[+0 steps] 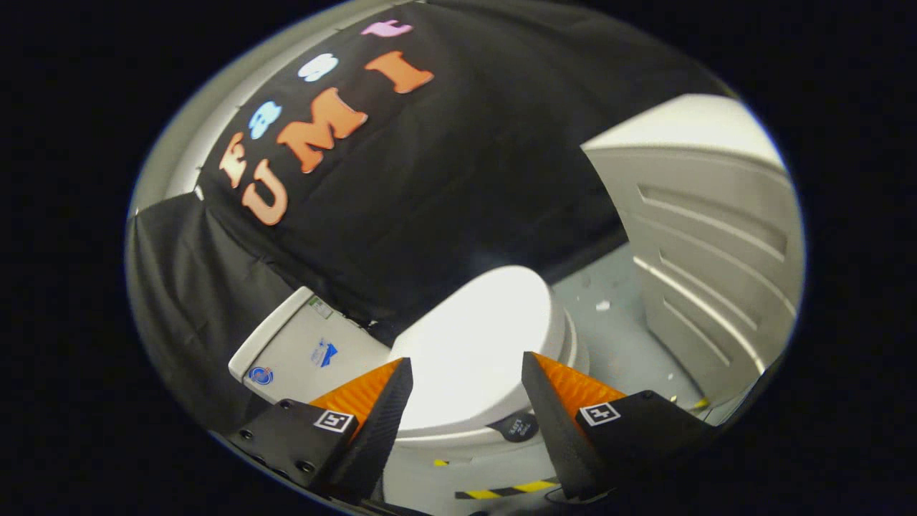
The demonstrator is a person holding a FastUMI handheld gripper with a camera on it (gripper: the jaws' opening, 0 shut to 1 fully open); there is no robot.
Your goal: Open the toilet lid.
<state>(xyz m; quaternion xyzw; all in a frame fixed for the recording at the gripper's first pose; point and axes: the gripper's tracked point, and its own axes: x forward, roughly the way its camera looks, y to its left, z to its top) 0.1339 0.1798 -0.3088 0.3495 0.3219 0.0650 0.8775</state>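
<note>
The claw [467, 373] at the bottom of the frame stood with its fingers spread apart, gripping nothing. Beyond and between them, at centre, lay the closed white toilet lid [476, 344], the tank [301, 351] at lower left, a ribbed grey wall [716, 236] at right.

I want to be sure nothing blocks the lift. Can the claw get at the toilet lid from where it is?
Probably yes. The claw is open, its fingers apart with the closed toilet lid showing between and just beyond them. Nothing lies in the gap, so the way looks free.
</note>
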